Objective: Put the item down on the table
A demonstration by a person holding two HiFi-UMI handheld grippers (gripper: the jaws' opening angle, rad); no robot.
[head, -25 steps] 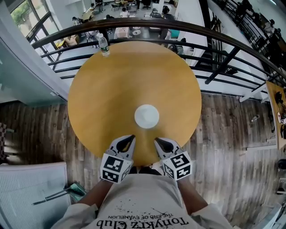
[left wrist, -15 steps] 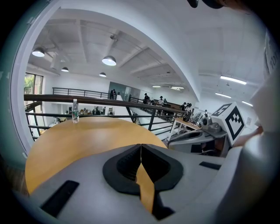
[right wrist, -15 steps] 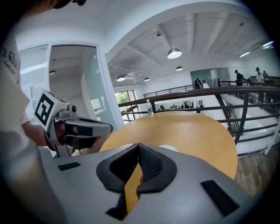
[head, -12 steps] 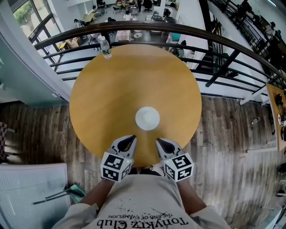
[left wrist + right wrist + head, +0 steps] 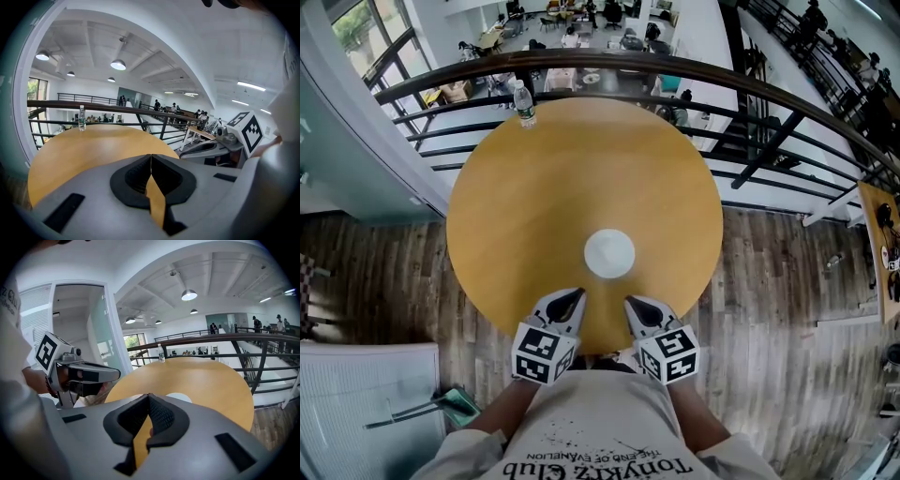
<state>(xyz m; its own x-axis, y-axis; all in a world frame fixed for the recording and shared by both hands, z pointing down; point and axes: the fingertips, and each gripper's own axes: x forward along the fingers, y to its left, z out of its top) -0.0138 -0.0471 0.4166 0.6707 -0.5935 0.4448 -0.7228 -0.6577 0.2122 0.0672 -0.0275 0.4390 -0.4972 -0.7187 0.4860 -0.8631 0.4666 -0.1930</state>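
White printed T-shirt [image 5: 600, 427] (2 grey tools [image 5: 572, 298] [image 5: 634, 305])

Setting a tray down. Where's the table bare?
Bare: the stretch between the water bottle at the far rim and the white disc. Crowded: the near edge, where the left hand-held gripper and right hand-held gripper sit by the disc.

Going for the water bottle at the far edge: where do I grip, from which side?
Best grip the water bottle around its body below the cap, coming level from the near side: it stands upright, with the railing close behind.
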